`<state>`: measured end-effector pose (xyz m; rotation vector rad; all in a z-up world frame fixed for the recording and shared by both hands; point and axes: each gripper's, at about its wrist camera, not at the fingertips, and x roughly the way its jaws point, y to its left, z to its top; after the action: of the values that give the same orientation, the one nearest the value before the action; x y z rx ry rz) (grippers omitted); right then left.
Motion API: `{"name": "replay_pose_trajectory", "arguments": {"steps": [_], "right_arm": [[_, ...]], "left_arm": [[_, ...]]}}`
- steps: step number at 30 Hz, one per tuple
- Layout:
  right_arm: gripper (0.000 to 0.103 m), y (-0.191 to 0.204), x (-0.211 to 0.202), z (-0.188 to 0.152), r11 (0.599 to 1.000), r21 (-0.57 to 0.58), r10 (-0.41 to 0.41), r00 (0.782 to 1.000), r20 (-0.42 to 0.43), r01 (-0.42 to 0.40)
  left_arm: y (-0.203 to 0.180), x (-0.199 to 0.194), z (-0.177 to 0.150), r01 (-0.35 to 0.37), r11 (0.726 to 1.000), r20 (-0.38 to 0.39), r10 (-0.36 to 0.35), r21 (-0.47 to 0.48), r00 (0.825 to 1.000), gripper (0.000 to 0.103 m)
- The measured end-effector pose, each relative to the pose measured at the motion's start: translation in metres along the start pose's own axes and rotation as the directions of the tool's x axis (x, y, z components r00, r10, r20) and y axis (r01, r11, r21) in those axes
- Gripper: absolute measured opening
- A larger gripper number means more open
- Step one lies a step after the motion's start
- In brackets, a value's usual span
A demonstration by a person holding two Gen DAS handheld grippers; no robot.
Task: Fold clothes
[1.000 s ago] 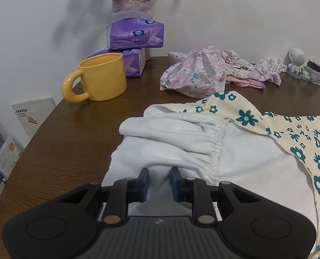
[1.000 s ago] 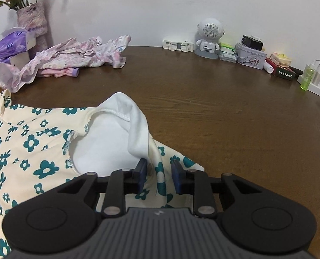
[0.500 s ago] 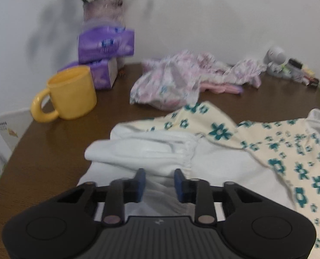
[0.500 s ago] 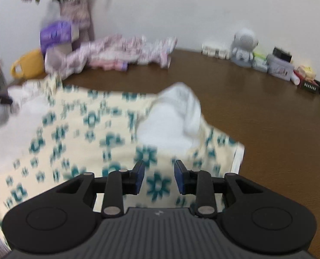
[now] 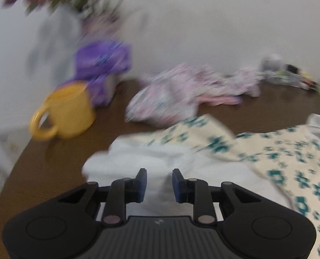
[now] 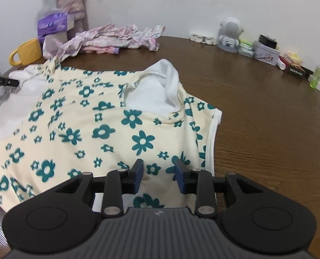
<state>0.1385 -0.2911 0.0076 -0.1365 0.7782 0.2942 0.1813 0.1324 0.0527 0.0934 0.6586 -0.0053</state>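
A cream top with teal flowers (image 6: 95, 118) lies spread on the brown table (image 6: 267, 118). Its white sleeve (image 6: 170, 79) stands folded up near the neckline. My right gripper (image 6: 158, 176) hovers over the top's near right part, jaws apart, floral cloth lying flat under the gap and not pinched. The left wrist view is blurred by motion. There my left gripper (image 5: 159, 182) is over the other white sleeve (image 5: 138, 157), jaws apart with white cloth showing through the gap. The floral body (image 5: 289, 151) runs off to the right. My left gripper (image 6: 13, 83) also shows at the far left edge.
A yellow mug (image 5: 67, 112), purple tissue packs (image 5: 103, 67) and a flower vase (image 6: 71, 6) stand at the back left. A crumpled pink floral garment (image 6: 116, 36) lies behind the top. A small white robot figure (image 6: 230, 32) and several small boxes line the back right.
The right gripper drew back from the raised sleeve toward the near part of the top, and its jaws widened. The left gripper lifted and swung a little, and its view is now blurred.
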Motion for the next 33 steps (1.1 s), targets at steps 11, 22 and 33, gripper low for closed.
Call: {"name": "replay_pose_trajectory", "arguments": {"steps": [11,22,33], "right_arm": [[0.039,0.001,0.007,-0.007,0.999,0.043,-0.007,1.000,0.024,0.006],[0.040,0.007,0.002,-0.022,0.997,0.072,-0.046,0.995,0.094,0.040],[0.047,0.014,0.003,-0.024,0.994,0.088,-0.071,0.991,0.117,0.061]], "left_arm": [[-0.006,0.052,0.010,0.055,0.998,-0.062,-0.053,0.019,0.997,0.026],[0.004,0.053,0.004,0.067,0.998,-0.009,-0.067,-0.009,0.998,0.039],[0.012,0.055,0.001,0.077,0.995,-0.013,-0.078,-0.060,0.997,0.073]]}}
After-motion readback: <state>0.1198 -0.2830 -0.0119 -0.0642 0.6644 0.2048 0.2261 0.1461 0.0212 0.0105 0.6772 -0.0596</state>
